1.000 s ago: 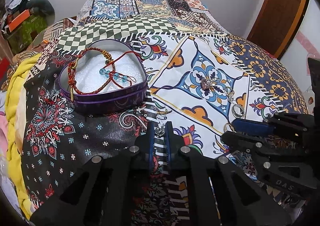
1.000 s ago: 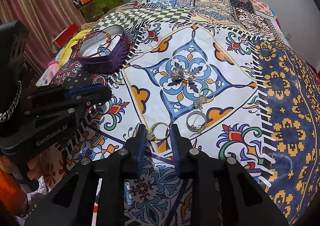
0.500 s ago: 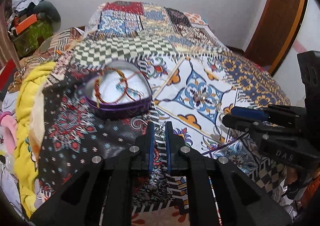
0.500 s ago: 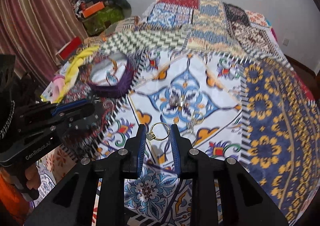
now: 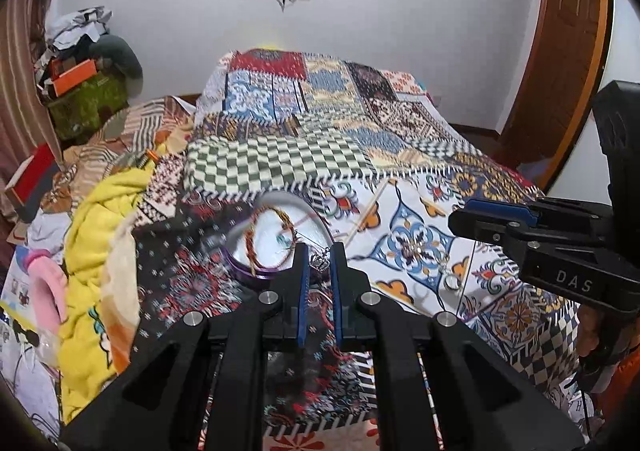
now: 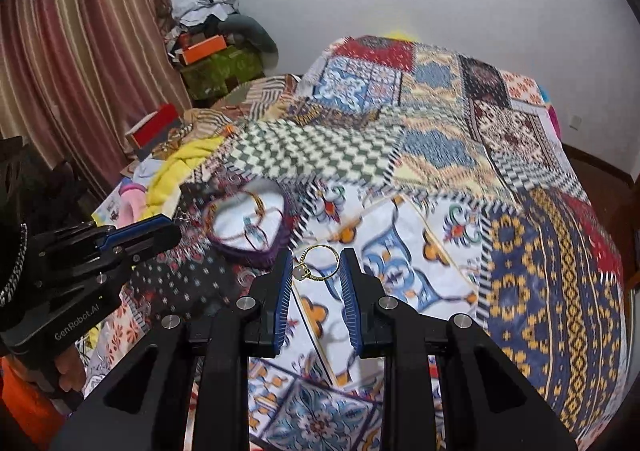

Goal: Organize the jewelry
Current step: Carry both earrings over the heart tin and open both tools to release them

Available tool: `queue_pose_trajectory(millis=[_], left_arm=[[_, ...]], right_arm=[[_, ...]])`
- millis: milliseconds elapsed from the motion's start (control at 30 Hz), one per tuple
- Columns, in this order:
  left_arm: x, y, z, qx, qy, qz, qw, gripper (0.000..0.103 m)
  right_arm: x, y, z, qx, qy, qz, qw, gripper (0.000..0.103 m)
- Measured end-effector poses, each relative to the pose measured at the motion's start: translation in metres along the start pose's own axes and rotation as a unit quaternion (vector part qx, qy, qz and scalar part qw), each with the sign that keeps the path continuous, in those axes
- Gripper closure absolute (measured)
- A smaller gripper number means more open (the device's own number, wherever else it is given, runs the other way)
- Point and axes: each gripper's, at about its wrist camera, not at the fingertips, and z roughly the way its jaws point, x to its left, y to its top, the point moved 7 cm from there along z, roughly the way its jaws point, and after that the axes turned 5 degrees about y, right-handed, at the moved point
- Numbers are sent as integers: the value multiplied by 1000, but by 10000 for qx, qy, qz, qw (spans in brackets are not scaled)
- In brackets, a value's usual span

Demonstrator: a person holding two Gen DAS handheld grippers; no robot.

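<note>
My left gripper (image 5: pixel 319 260) is shut on a small silver crown-shaped ring (image 5: pixel 319 260), held high above the bed. Beyond it lies the purple heart-shaped tin (image 5: pixel 260 271) with beaded bracelets (image 5: pixel 256 247) on white padding. My right gripper (image 6: pixel 319 266) is shut on a gold ring with a pale stone (image 6: pixel 318 264), also lifted clear of the quilt. The same tin (image 6: pixel 250 255) lies ahead and left of it. A silver ring (image 5: pixel 452 282) and a small jewelled piece (image 5: pixel 412 249) rest on the white and blue patch. Each gripper shows in the other's view: right gripper (image 5: pixel 464 216), left gripper (image 6: pixel 170 229).
A patchwork quilt (image 6: pixel 440 155) covers the bed. Yellow cloth (image 5: pixel 104 211) and pink items (image 5: pixel 44 287) are heaped at the left side. Boxes and bags (image 6: pixel 212 59) stand by the curtain (image 6: pixel 80 51). A wooden door (image 5: pixel 560 51) is at the right.
Both grippers have risen and pulled back from the quilt, each carrying its ring. The tin and the loose jewelry now look smaller and lower.
</note>
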Motion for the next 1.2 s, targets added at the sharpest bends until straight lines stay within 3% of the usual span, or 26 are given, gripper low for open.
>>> queue_pose_trajectory(millis=[500, 1200], left_arm=[[41, 29, -1, -388, 326, -183, 9985, 94], [46, 18, 50, 167, -72, -240, 9995, 94]], right_arm=[[29, 35, 27, -120, 204, -370, 9990, 81], [35, 13, 99, 706, 387, -600, 9949, 81]])
